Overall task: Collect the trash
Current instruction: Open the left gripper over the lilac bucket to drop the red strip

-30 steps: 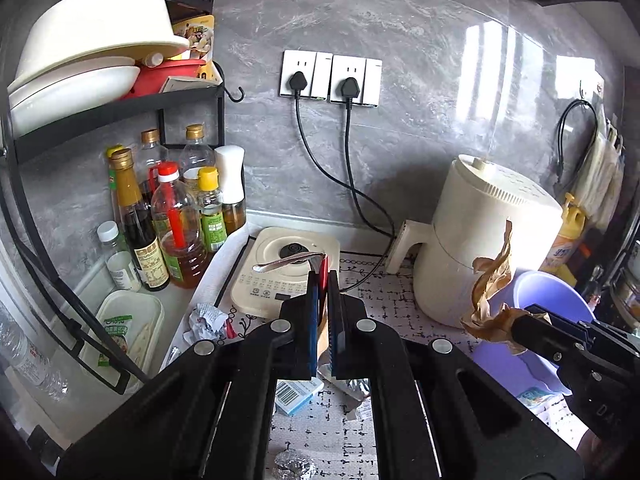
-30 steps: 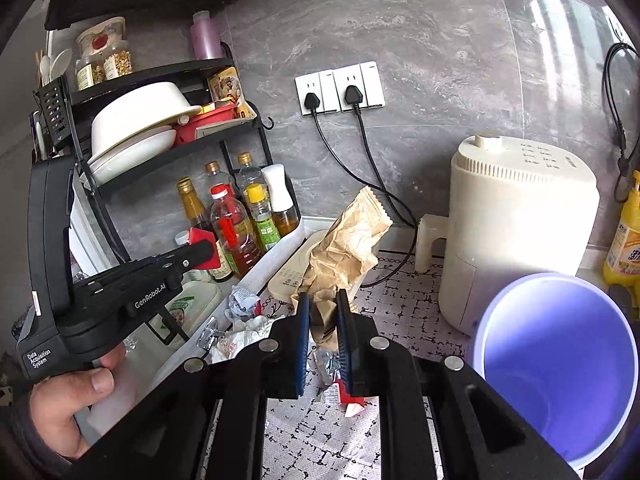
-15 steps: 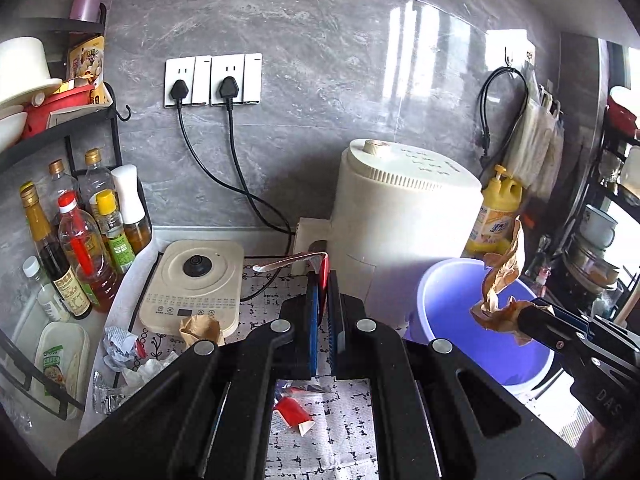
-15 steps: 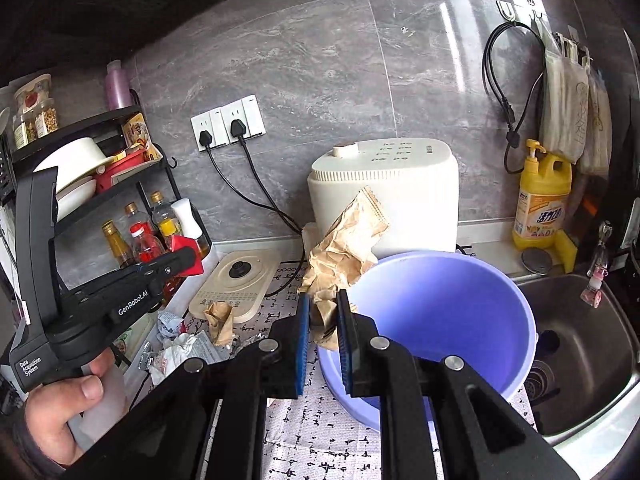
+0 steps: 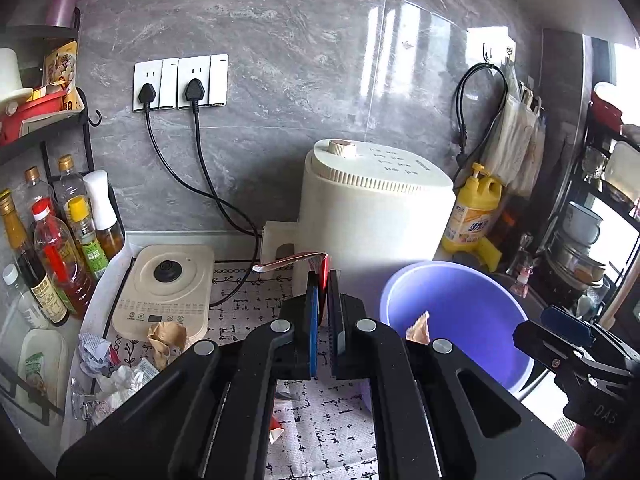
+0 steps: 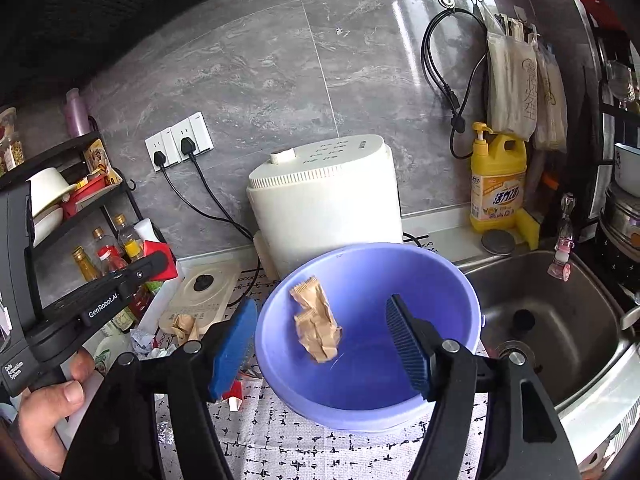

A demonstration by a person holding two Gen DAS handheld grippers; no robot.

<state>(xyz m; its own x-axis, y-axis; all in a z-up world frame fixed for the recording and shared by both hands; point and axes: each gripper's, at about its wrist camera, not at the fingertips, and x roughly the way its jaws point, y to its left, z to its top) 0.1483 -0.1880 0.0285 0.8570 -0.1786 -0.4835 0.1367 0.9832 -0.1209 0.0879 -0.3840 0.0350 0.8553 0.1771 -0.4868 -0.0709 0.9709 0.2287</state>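
Note:
My right gripper (image 6: 320,312) hangs over the purple bucket (image 6: 440,280) with its jaws opening. A crumpled brown paper bag (image 6: 316,324) sits loose between the blue pads, inside the bucket, and neither pad touches it. My left gripper (image 5: 323,280) is shut on a red and silver wrapper (image 5: 288,262), which sticks out to the left of the tips. It is left of the bucket (image 5: 480,292), in front of the white appliance. In the left wrist view the brown paper (image 5: 418,328) shows in the bucket and the right gripper (image 5: 560,320) is at the right edge.
A white appliance (image 5: 376,208) stands behind the bucket, with a cream cooker base (image 5: 168,284) to its left. Loose wrappers (image 5: 112,364) and a brown paper ball (image 5: 166,338) lie by the bottle rack (image 5: 60,240). A steel sink (image 6: 560,320) and a yellow detergent bottle (image 6: 496,184) are to the right.
Both grippers swung right, from the bottle rack to the purple bucket. The right gripper opened and let go of the brown paper bag, which now lies in the bucket. The left gripper stayed shut.

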